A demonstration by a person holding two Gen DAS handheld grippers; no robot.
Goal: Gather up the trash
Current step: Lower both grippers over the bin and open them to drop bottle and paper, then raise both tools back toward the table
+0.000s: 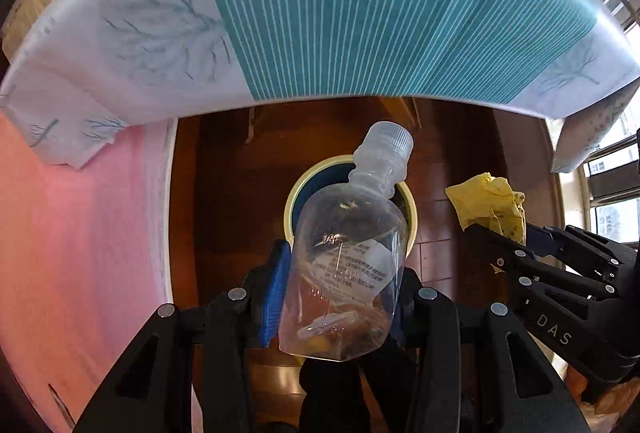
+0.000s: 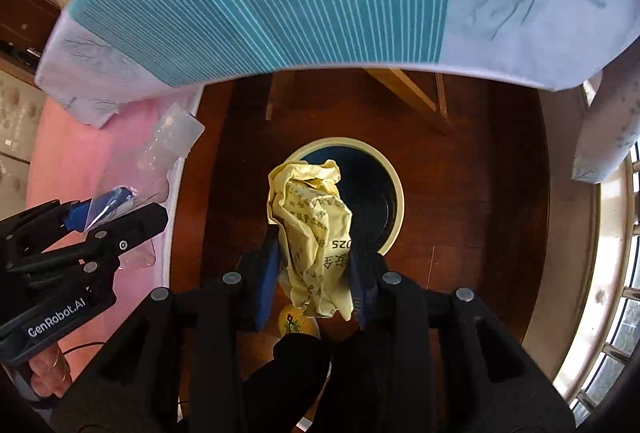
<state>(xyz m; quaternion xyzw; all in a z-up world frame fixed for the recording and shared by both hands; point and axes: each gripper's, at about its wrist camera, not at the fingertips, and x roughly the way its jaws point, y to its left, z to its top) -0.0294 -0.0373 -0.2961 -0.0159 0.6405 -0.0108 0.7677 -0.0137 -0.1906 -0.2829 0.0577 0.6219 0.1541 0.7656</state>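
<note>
1. Left gripper [image 1: 340, 297]: jaws clamped on the lower body of a clear plastic bottle [image 1: 348, 261]. The blue pads [image 1: 276, 293] press its sides. The white screw cap [image 1: 390, 139] points away from the camera and tilts right.
2. Bottle label: small printed lines, too fine to read. Some small bits lie at the bottle's base; I cannot tell what they are.
3. Right gripper [image 2: 314, 273]: jaws clamped on a crumpled yellow paper [image 2: 312, 229]. Black characters are printed on it, plus the digits "025", seen upside down.
4. Gripper bodies: "DAS" on the right one, seen from the left wrist; "GenRobot.AI" on the left one, seen from the right wrist.
5. Both items hang above a round bin [image 2: 394, 201] with a cream rim and dark inside, on a brown wooden floor [image 2: 480, 213].
6. Table edge overhead: white cloth with a teal striped panel [image 1: 380, 13] and tree prints.
</note>
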